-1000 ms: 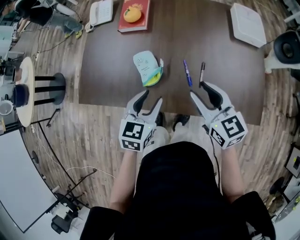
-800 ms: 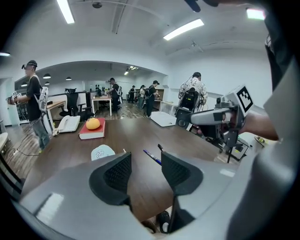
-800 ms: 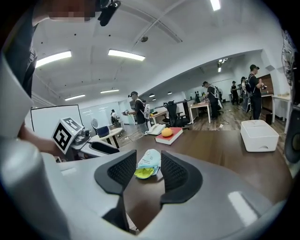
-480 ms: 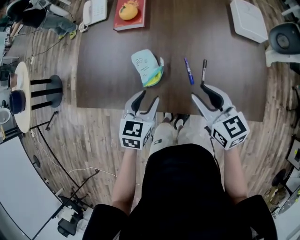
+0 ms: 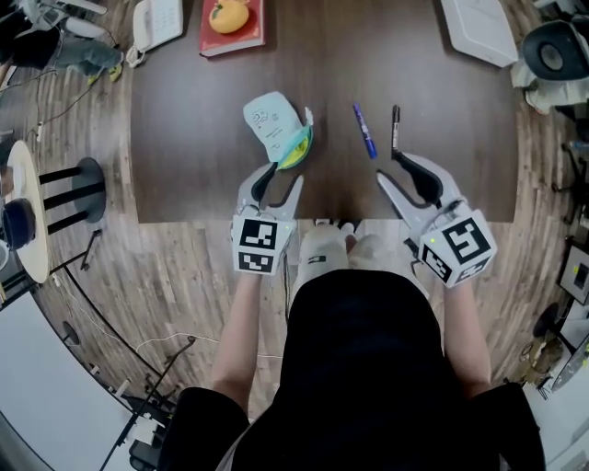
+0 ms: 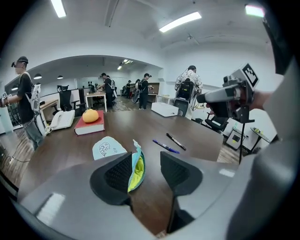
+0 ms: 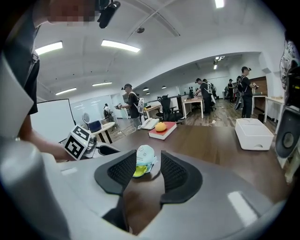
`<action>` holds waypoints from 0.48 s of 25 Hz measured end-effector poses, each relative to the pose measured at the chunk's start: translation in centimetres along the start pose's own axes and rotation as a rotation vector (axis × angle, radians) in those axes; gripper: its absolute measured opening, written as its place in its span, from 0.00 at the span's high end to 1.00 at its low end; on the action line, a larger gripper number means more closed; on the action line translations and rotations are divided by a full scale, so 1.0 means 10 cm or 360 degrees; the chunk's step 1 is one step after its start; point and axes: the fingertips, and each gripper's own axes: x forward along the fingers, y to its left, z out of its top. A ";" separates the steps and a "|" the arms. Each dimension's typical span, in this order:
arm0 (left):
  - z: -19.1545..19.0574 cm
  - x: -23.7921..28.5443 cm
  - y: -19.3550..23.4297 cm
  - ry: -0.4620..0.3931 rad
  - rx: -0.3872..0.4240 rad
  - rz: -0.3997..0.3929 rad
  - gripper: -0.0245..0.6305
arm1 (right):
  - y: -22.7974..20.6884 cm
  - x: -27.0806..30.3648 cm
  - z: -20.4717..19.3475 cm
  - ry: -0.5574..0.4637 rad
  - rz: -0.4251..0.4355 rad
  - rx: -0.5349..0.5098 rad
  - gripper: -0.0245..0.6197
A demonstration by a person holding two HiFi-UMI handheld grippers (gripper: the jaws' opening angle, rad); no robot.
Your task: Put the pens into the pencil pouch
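Left grey gripper [image 5: 283, 175] and right grey gripper [image 5: 388, 167] slant down over the dark wooden table's [image 5: 202, 138] near edge, jaws apart and empty. The left's jaws have just been closing slightly, near the pale-blue fabric pouch [image 5: 271, 124].

1. Dark wood table [image 5: 184, 138], standing on a plank floor [image 5: 175, 285].
2. Red book [image 5: 250, 35] near the far left corner, with an orange fruit [image 5: 228, 14] on top.
3. White telephone [image 5: 155, 20] just beside the book.
4. White flat box [image 5: 479, 28] at the far right corner.
5. Round side table [image 5: 32, 244] off to the left.
6. People [image 6: 188, 84] among desks far behind.
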 end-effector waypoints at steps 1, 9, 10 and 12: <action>-0.02 0.04 0.01 0.0007 0.0002 -0.0016 0.70 | -0.01 0.01 -0.01 0.0007 -0.0012 0.0006 0.70; -0.19 0.32 0.13 0.0057 0.0056 -0.0066 0.70 | -0.10 0.11 0.00 0.0044 -0.0095 0.0036 0.70; -0.21 0.36 0.15 0.0067 0.0060 -0.0074 0.70 | -0.11 0.13 0.01 0.0043 -0.0106 0.0040 0.70; -0.26 0.41 0.17 0.0084 0.0071 -0.0097 0.71 | -0.13 0.15 0.02 0.0040 -0.0127 0.0048 0.70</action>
